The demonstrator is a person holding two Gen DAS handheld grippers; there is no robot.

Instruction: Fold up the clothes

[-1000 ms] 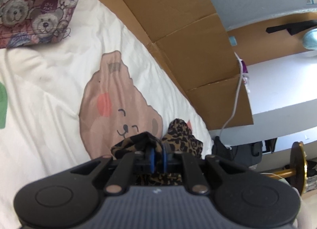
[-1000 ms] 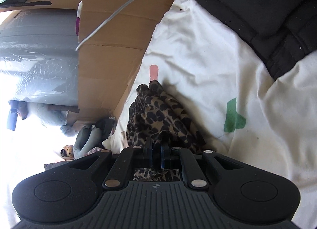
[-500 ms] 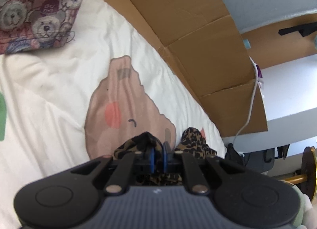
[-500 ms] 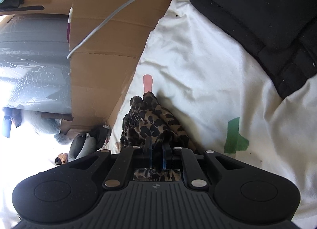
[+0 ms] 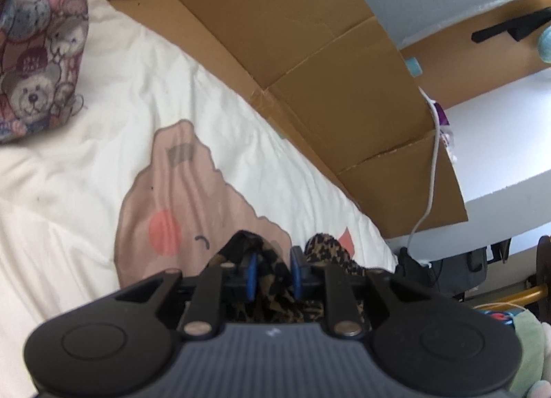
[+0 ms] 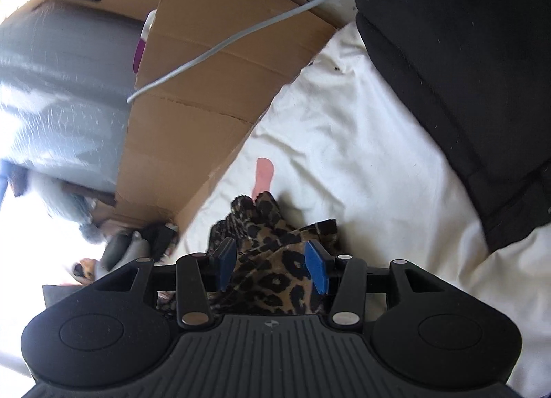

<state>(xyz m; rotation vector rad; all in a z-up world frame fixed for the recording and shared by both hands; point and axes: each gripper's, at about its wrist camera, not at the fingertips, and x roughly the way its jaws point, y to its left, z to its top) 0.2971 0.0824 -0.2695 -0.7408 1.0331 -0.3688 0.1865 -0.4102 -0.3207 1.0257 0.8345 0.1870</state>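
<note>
Leopard-print garment point(image 6: 272, 260) is the thing we're folding, and it sits bunched on the white bedsheet point(image 6: 344, 157) right at both grippers, just short of the cardboard panel point(image 6: 206, 88) that lines the bed's far edge. Right gripper point(image 6: 272, 265): blue pads spread wide, cloth lying loose between them w/ clear gaps either side, so nothing is pinched. Left gripper point(image 5: 273, 277): pads part-open w/ a ridge of the print between them; we can't tell if they bite or just straddle it. The relation that counts: fabric runs straight out from both sets of fingers toward the cardboard panel, long axis approx. along the right gripper's pointing line, its tip ending beside a pink mark on the sheet close to the cardboard. Neither hand is clearly nearer; both are at the cloth. Left view alone shows the pink bear print point(image 5: 179, 198) on the sheet, lying away from the cardboard relative to the garment, plus a teddy-pattern fabric point(image 5: 38, 46) well apart, near the cardboard's other end. Right view alone shows the black clothing point(image 6: 465, 71) heaped near the cardboard's top corner, and more of the garment's length. We judge the next move needs a fresh grip on an edge.
</note>
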